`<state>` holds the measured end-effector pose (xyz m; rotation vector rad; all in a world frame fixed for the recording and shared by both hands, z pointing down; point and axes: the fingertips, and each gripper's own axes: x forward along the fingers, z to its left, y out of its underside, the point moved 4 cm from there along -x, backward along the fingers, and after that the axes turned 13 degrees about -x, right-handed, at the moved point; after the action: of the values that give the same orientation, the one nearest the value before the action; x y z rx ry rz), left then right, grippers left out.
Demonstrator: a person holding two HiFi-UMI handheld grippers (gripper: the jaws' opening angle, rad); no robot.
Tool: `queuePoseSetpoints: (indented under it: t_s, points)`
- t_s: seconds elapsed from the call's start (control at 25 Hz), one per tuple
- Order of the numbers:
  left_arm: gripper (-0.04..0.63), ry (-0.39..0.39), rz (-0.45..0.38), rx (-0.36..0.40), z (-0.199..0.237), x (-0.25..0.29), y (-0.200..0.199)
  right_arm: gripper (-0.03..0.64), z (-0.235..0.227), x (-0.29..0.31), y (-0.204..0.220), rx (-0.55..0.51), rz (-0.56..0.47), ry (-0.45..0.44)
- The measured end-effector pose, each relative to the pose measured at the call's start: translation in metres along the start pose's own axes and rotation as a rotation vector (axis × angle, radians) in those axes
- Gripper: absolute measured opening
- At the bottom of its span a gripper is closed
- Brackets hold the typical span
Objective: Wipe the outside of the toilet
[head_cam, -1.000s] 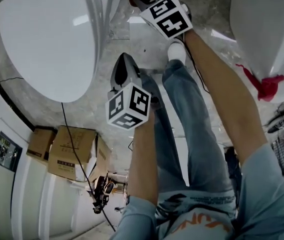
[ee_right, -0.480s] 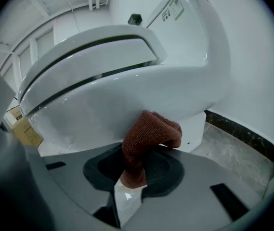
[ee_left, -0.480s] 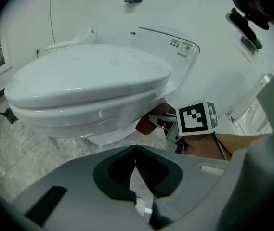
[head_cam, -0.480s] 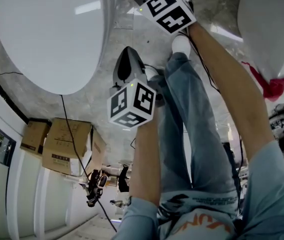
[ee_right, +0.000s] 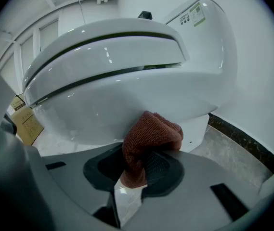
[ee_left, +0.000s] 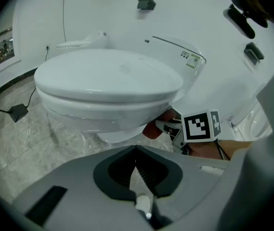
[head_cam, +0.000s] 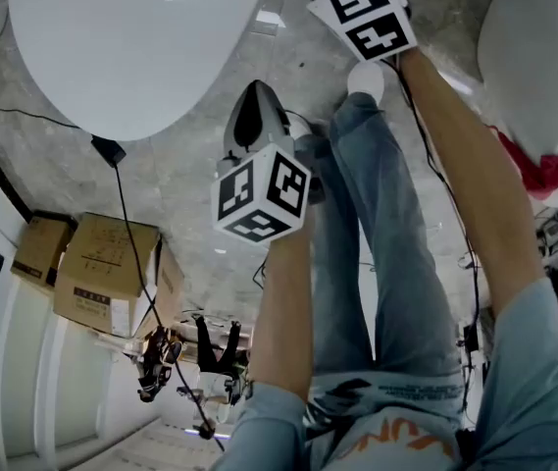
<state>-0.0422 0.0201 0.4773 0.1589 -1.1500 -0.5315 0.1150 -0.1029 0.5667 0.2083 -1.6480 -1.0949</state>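
Now the right hand-held gripper (ee_right: 144,166) clamps a red cloth (ee_right: 150,137) — its bunched end touching the toilet (ee_right: 127,81) just ahead, below the seat. The left hand-held gripper (ee_left: 137,170) — jaws together, empty — faces the toilet too.

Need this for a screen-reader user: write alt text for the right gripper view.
The right gripper is shut on a reddish-brown cloth, held against the outside of a white toilet bowl just below its closed lid. Grey stone floor and a dark baseboard show at the right.
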Motion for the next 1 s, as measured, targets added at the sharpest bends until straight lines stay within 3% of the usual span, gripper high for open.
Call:
queuePoseSetpoints:
  t_s: [0.4,1.0]
  points:
    - [-0.008,0.015,-0.01,0.0,0.044,-0.029,0.008,0.089,0.049,0.0,-0.001,-0.025,0.036,0.005]
    - [-0.008,0.01,-0.04,-0.044,0.133,-0.077,0.006,0.089,0.127,0.005,-0.004,0.067,0.089,0.043]
